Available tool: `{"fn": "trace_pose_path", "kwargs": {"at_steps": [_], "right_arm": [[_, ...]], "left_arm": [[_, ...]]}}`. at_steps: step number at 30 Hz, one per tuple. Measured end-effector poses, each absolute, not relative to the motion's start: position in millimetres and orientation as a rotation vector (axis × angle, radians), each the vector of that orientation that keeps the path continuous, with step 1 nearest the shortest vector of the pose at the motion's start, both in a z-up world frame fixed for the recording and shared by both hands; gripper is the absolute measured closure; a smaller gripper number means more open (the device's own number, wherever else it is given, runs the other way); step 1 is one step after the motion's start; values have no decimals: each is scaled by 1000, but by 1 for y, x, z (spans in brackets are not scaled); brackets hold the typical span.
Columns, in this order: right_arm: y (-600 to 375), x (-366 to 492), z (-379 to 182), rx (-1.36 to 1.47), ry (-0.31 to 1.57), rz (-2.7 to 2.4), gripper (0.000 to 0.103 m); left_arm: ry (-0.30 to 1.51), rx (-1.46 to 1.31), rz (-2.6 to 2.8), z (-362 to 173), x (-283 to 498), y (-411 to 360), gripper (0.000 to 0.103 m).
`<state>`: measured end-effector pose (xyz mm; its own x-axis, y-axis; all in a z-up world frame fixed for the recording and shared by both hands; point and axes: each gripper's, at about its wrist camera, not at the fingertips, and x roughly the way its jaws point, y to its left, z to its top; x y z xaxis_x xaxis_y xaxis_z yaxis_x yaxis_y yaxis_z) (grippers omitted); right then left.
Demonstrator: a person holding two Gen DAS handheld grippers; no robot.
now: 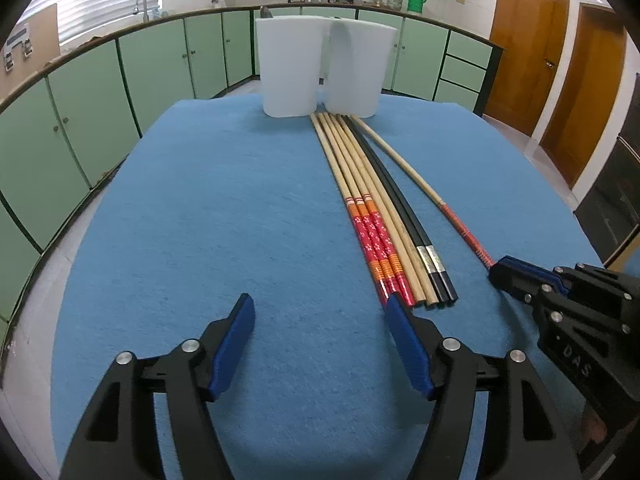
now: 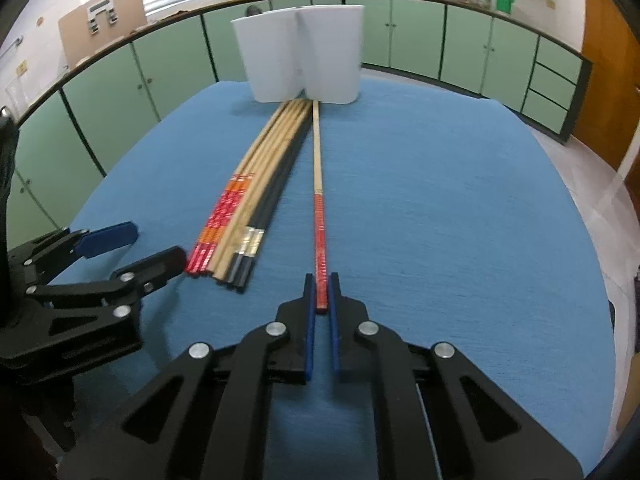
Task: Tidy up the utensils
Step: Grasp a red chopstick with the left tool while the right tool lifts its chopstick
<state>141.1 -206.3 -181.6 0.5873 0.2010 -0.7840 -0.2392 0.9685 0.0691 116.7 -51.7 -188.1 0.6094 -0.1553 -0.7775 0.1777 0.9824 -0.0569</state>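
Observation:
A bundle of chopsticks (image 1: 372, 200) lies on the blue cloth (image 1: 200, 220), some red-patterned, some plain wood, two black, tips toward two white holders (image 1: 290, 66). One red-handled chopstick (image 2: 319, 216) lies apart to the right. My right gripper (image 2: 321, 284) is shut on its near end; in the left wrist view that gripper (image 1: 498, 270) sits at the chopstick's red end (image 1: 468, 236). My left gripper (image 1: 320, 308) stands open with only cloth between its fingers, its right finger against the bundle's near ends. In the right wrist view, the left gripper (image 2: 154, 244) is beside the bundle (image 2: 248, 200).
The two white holders (image 2: 300, 56) stand side by side at the table's far edge. Green cabinets (image 1: 100, 92) with a countertop run round the room behind, and wooden doors (image 1: 560, 80) stand at the right. The blue cloth (image 2: 440, 200) spreads wide to the right of the single chopstick.

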Motion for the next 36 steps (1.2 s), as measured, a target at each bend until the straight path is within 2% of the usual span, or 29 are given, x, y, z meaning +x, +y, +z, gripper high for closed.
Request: {"fn": "trace_pose_path", "kwargs": {"at_steps": [9, 22, 36], "right_arm": [[-207, 139, -185, -36, 906, 258, 98], [-210, 140, -185, -13, 906, 267, 97], [-208, 141, -186, -4, 908, 279, 94]], "left_arm": [[891, 82, -188, -189, 112, -63, 36], [897, 8, -120, -188, 117, -33, 36], [902, 70, -140, -192, 123, -54, 38]]}}
